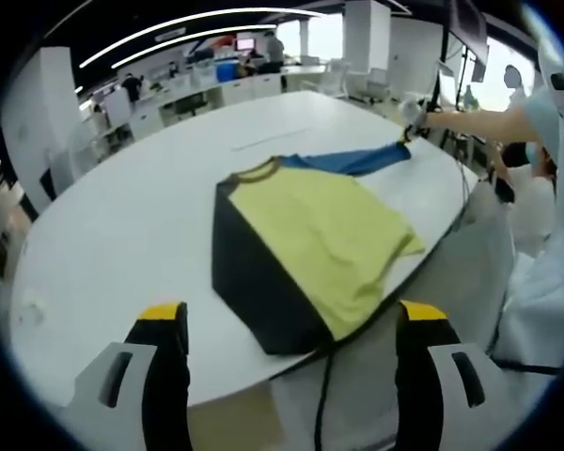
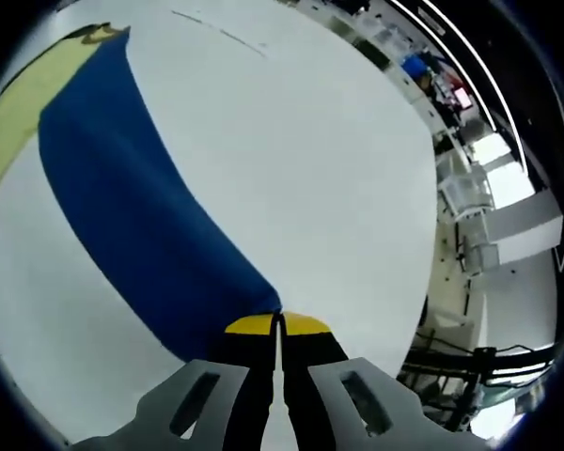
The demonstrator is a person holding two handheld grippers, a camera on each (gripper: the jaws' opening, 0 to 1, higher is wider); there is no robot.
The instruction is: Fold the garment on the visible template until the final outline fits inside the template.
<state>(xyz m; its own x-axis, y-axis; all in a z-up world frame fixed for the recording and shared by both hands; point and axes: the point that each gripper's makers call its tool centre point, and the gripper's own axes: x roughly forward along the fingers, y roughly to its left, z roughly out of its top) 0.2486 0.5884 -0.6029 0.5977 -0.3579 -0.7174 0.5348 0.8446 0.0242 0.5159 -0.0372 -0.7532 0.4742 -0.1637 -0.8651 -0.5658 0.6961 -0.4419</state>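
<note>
A T-shirt (image 1: pixel 329 235) lies on the white oval table (image 1: pixel 122 244), near its edge closest to me. It has a yellow front, a dark navy side panel (image 1: pixel 249 282) and a blue sleeve (image 1: pixel 352 162). The sleeve is drawn out straight toward the far right. There the right gripper (image 1: pixel 406 134), held on a person's outstretched arm, pinches its end. In the right gripper view the jaws (image 2: pixel 278 324) are shut on the tip of the blue sleeve (image 2: pixel 141 207), with the yellow cloth (image 2: pixel 19 103) at upper left. My left gripper (image 1: pixel 291 318) hovers open, off the table's near edge, in front of the shirt's hem.
A thin faint line (image 1: pixel 268 141) marks the tabletop beyond the shirt. A person in white (image 1: pixel 545 207) stands at the right of the table. A dark cable (image 1: pixel 325 395) hangs off the near edge. Desks and chairs (image 1: pixel 226 85) fill the room behind.
</note>
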